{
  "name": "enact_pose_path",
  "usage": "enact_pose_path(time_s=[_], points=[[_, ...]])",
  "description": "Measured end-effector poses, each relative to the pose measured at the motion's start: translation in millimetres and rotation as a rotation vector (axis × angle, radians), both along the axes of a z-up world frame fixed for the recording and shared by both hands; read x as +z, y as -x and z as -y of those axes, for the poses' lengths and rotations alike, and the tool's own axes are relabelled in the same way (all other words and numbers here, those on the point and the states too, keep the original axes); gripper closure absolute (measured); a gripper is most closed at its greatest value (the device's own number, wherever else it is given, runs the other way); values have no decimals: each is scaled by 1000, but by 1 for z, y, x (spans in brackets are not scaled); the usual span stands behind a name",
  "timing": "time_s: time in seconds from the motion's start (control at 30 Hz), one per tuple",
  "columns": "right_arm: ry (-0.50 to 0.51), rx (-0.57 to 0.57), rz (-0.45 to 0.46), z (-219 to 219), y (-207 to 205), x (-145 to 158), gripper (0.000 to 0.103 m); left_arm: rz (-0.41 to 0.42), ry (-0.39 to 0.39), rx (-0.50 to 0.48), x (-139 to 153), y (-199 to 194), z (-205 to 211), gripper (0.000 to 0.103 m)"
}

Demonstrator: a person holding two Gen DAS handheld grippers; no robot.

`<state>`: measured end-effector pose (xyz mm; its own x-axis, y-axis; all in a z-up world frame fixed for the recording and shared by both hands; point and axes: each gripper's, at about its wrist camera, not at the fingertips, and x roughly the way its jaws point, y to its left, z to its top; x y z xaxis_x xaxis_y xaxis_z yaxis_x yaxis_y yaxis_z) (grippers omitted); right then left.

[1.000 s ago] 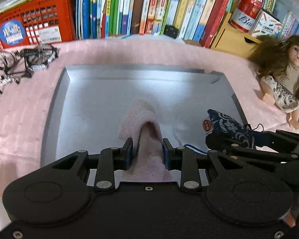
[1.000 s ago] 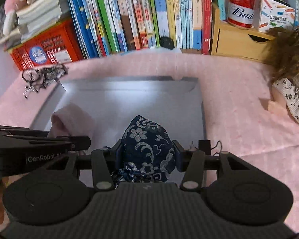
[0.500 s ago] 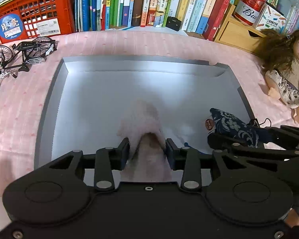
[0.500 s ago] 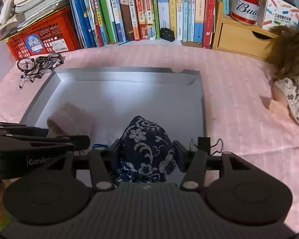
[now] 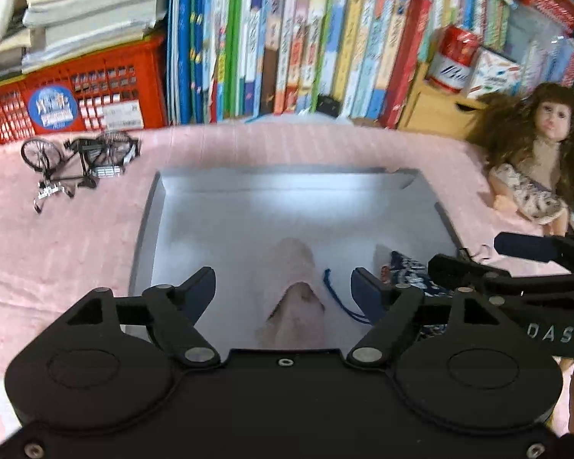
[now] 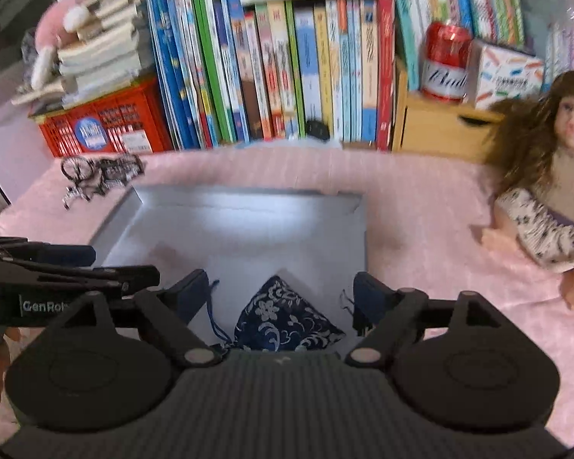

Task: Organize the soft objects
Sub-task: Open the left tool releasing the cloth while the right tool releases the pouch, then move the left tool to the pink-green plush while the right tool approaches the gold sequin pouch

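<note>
Nearest me, the left tool [image 5: 283, 287] is spreading its jaws, clear of the pink sock [image 5: 292, 287] lying between them at the tray's [image 5: 248, 206] six o'clock edge. The right tool [image 6: 281, 294] is also opening, astride the blue floral pouch [image 6: 283, 317] at four o'clock, gripping nothing. Both near ends are hidden behind the tools. Beyond, the doll [image 6: 547, 199] is blurred and cut off.
</note>
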<state>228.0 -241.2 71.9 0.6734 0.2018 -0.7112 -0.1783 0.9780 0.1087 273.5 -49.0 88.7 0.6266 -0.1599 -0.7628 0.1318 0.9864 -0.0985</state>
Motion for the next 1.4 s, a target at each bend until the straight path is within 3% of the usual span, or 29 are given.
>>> enact_pose_path(time_s=[0.27, 0.57, 0.9, 1.4], points=[[25, -26, 185, 10, 54, 29, 1, 130, 8, -53, 27, 53, 6, 18], [6, -67, 322, 23, 124, 33, 0, 279, 14, -116, 41, 125, 12, 13], [5, -112, 386, 29, 176, 10, 0, 308, 50, -111, 12, 185, 6, 10], [60, -199, 424, 21, 226, -39, 0, 374, 15, -85, -29, 248, -10, 7]])
